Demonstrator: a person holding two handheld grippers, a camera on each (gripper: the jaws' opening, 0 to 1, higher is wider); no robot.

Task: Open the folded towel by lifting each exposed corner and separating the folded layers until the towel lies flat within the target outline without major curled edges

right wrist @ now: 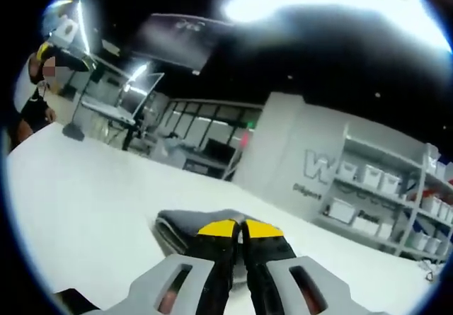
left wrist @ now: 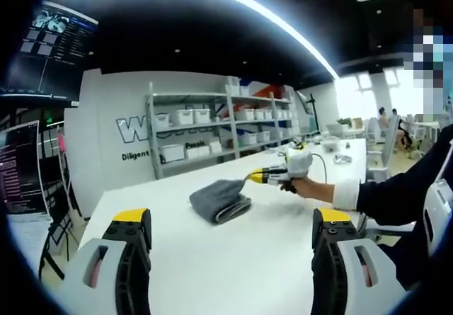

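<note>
Grey folded towel [left wrist: 221,200] on white table [left wrist: 212,272]: right gripper [left wrist: 253,178], jaws closed, pinching its corner for unfolding; left gripper [left wrist: 230,233] wide apart, empty, standing by.

The left gripper view looks level across the white table [left wrist: 233,258] from well back, facing the shelving [left wrist: 212,127]. The right gripper view sits low, right over the folded towel [right wrist: 180,230]. The 2 views share towel, table and shelving.
</note>
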